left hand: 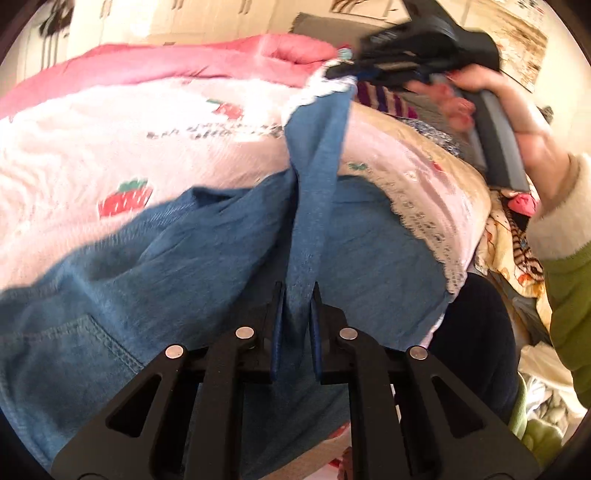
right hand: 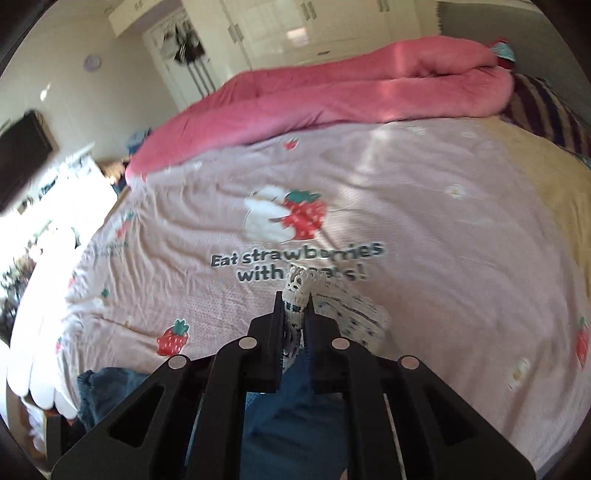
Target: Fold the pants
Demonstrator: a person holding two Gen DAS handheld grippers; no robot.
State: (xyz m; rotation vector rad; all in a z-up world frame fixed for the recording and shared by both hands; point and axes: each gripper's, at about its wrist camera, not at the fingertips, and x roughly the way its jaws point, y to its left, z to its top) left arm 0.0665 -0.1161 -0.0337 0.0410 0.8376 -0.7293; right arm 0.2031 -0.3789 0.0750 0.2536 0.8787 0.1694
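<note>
Blue denim pants (left hand: 221, 236) with a white lace hem lie on a pink strawberry-print bed cover (left hand: 92, 147). My left gripper (left hand: 298, 291) is shut on a raised fold of the denim near the front. A taut strip of the pant leg runs from it up to my right gripper (left hand: 343, 70), which is shut on the lace hem (left hand: 317, 88) at the far end. In the right wrist view my right gripper (right hand: 294, 301) pinches the lace hem (right hand: 295, 291), with denim (right hand: 295, 406) hanging below.
A rolled pink blanket (right hand: 351, 88) lies along the far side of the bed. A striped purple cloth (right hand: 546, 110) and a yellow blanket (right hand: 554, 184) lie at the right. Wardrobes (right hand: 295, 26) stand behind. Clothes pile (left hand: 517, 236) at the right of the bed.
</note>
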